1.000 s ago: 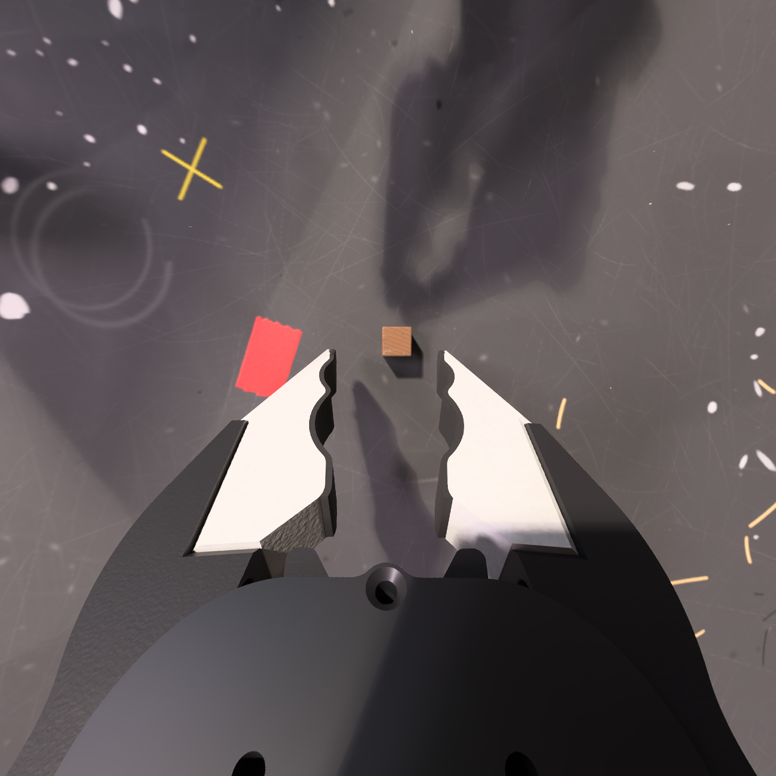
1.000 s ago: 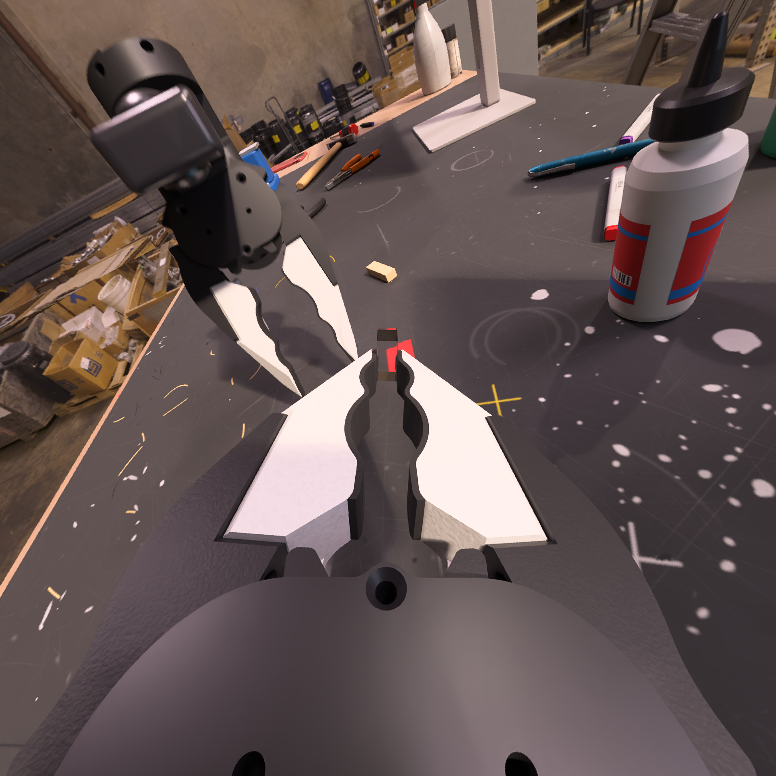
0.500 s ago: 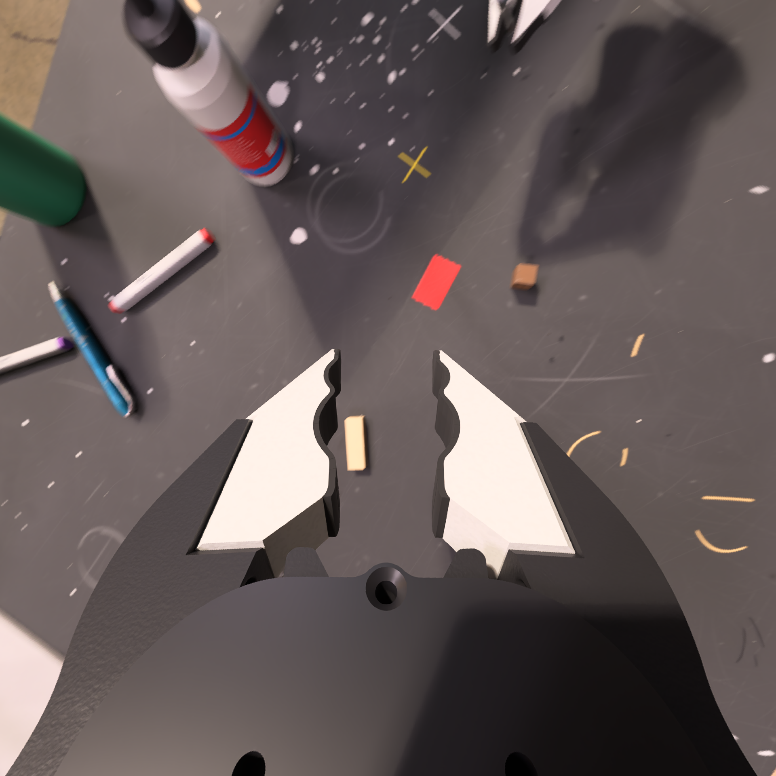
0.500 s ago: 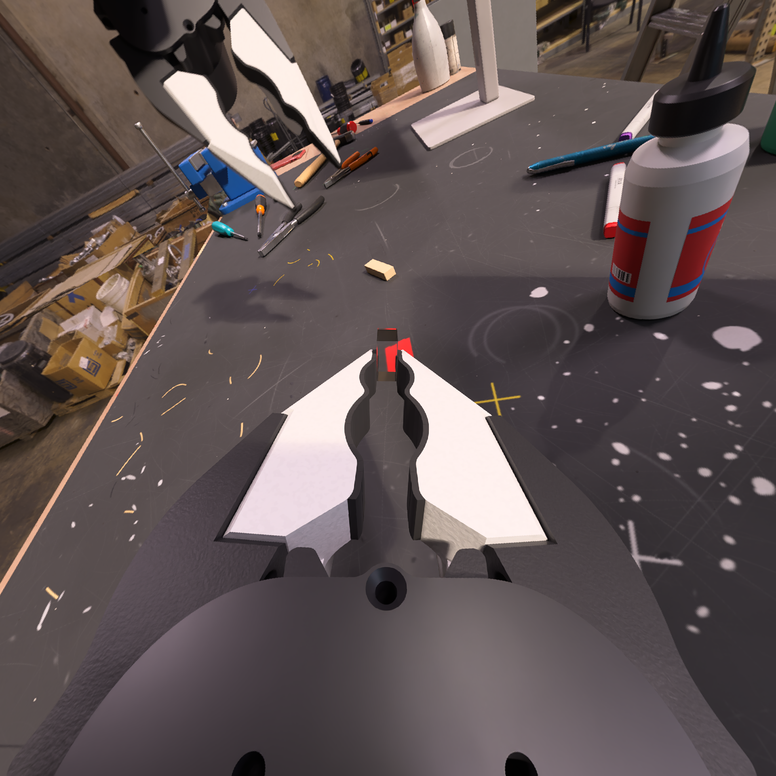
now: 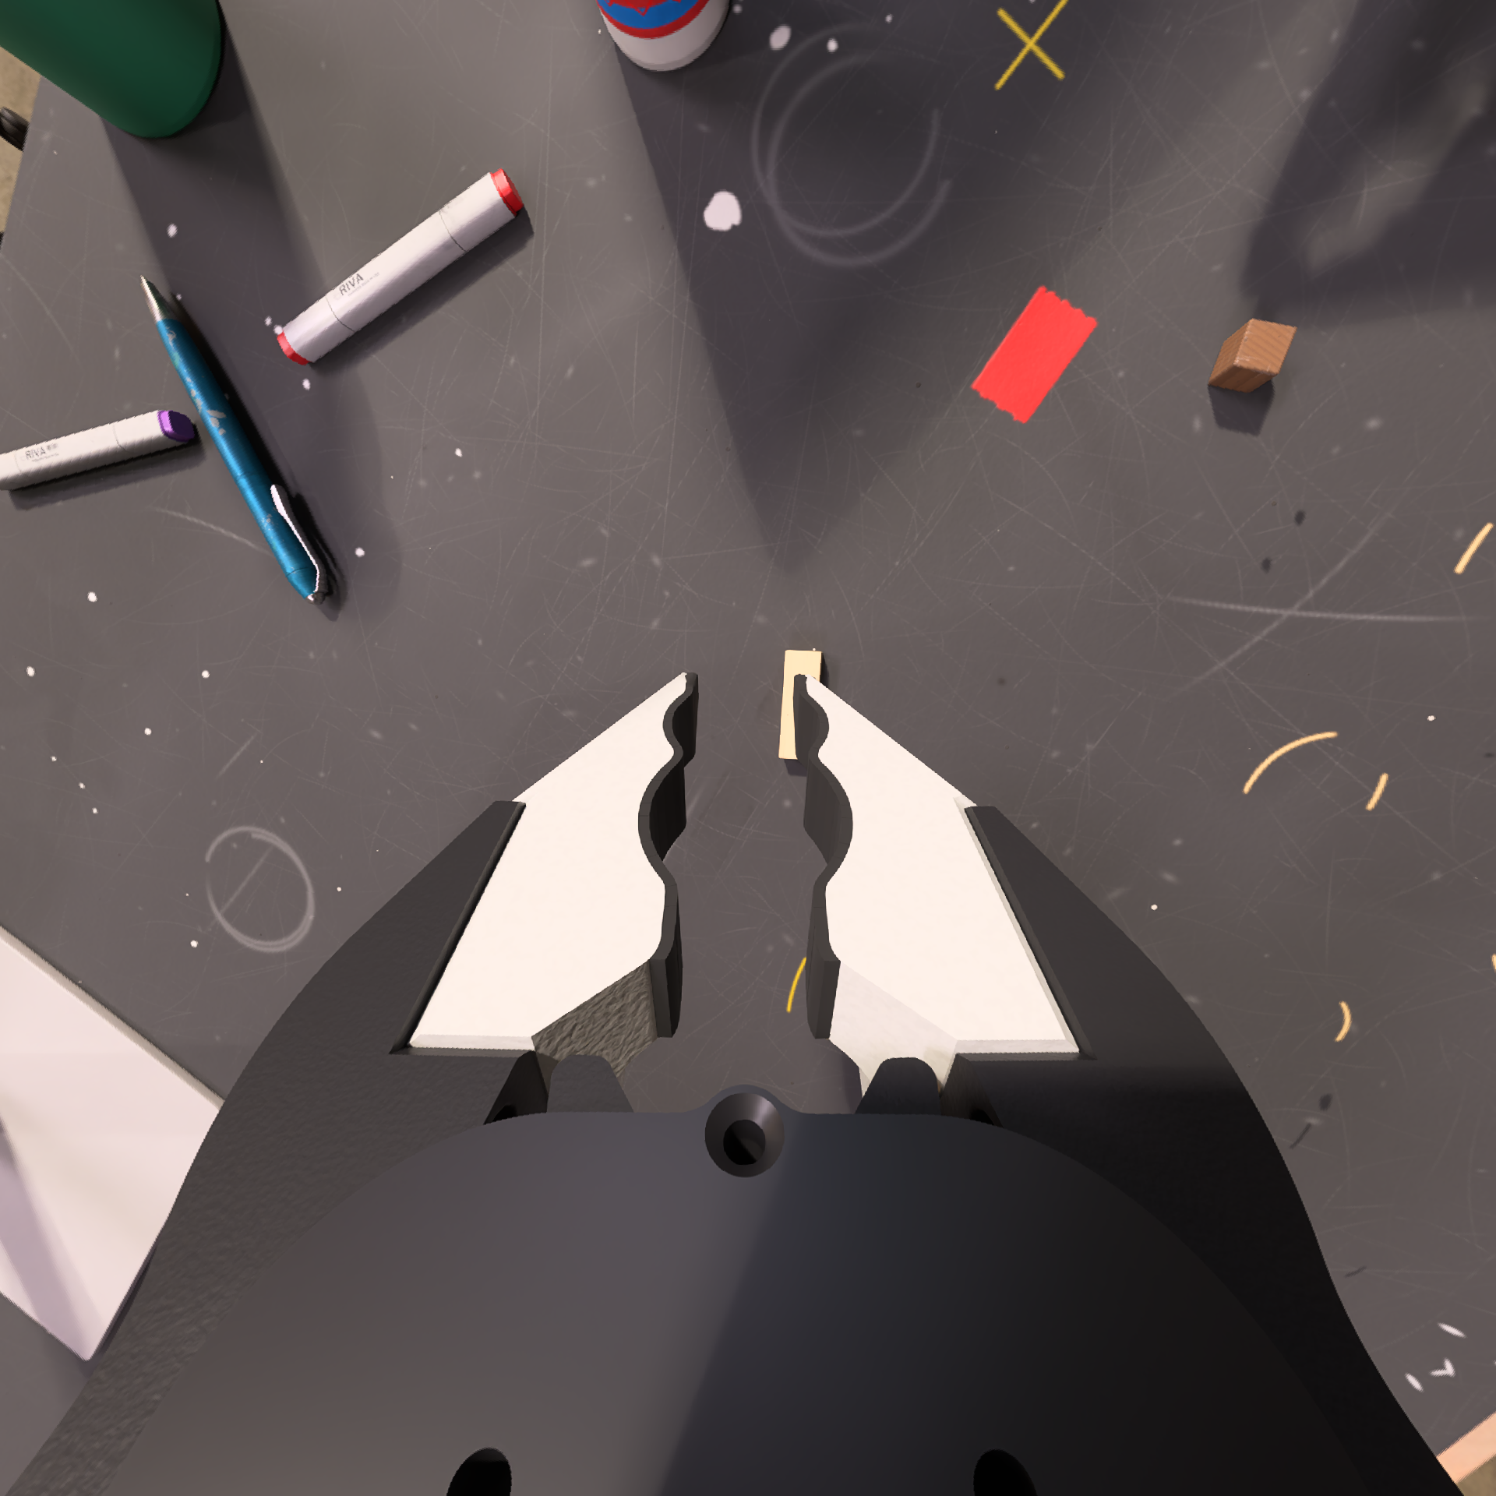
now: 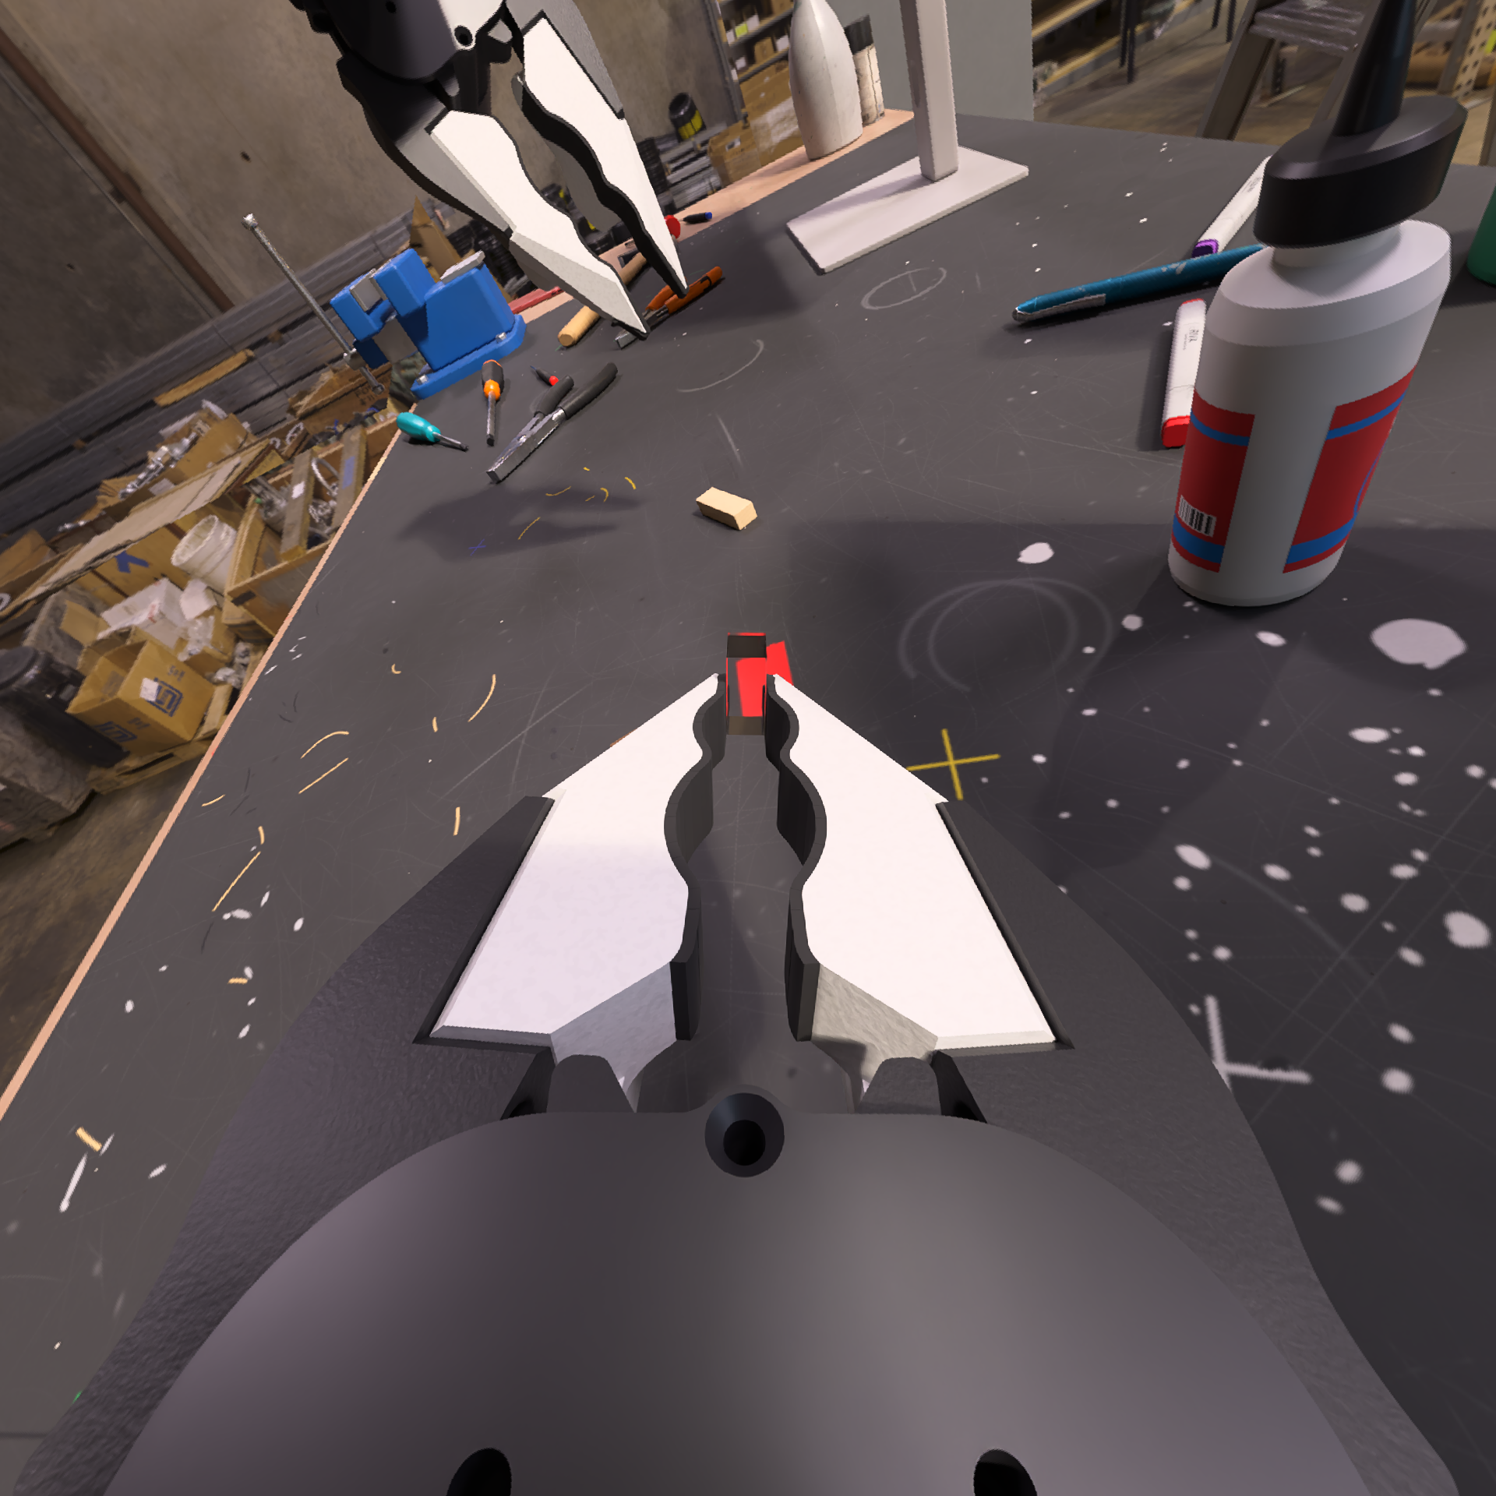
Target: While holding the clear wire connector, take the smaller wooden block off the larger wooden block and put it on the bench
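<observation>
Scuffed, paint-speckled dark bench (image 5: 567,567)

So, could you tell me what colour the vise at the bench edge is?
The vise is bright blue, seen best in the right wrist view.

Tape patch (image 5: 1034,354) left of small block (image 5: 1251,354), markers (image 5: 401,267) far left on bench (image 5: 567,518)

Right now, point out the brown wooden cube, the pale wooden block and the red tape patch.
brown wooden cube (image 5: 1251,354), left wrist view, top face.
pale wooden block (image 6: 726,508), right wrist view, top face.
red tape patch (image 5: 1034,354), left wrist view, its centre.
</observation>
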